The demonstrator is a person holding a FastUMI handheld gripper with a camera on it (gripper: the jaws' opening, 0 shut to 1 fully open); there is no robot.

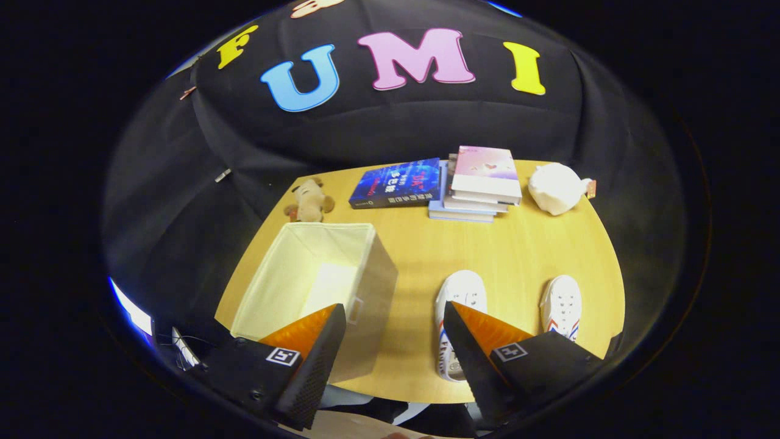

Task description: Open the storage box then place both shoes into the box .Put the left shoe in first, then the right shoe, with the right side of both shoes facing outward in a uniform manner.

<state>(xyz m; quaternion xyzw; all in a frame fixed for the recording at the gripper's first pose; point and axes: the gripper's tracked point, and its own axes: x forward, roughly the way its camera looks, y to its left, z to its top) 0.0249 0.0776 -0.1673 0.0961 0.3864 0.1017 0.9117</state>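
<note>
A two-finger gripper [393,341] hangs above a light wooden table [518,244], its fingers spread wide apart and holding nothing.

Under the left finger stands a cream fabric storage box [317,277], rectangular, its top open and its inside bare. Two white canvas shoes lie on the table to the right of the box. The nearer shoe [458,305] has its heel part hidden behind the right finger; the farther shoe [562,306], with red and blue stripes on its side, lies beyond that finger, well apart from the first. Both toes point away from the camera.

At the far side of the table lie a dark blue book [396,183], a stack of pale books [481,183], a white plush toy [556,188] and a small brown plush toy [309,201] just behind the box.

The box looks ready, so the step in hand is likely the first shoe. Which shoe is the left one cannot be told for sure — check the shape first. A sound grasp would close both fingers across the shoe's collar or midfoot, lift it level, and turn it so its right side faces outward.
</note>
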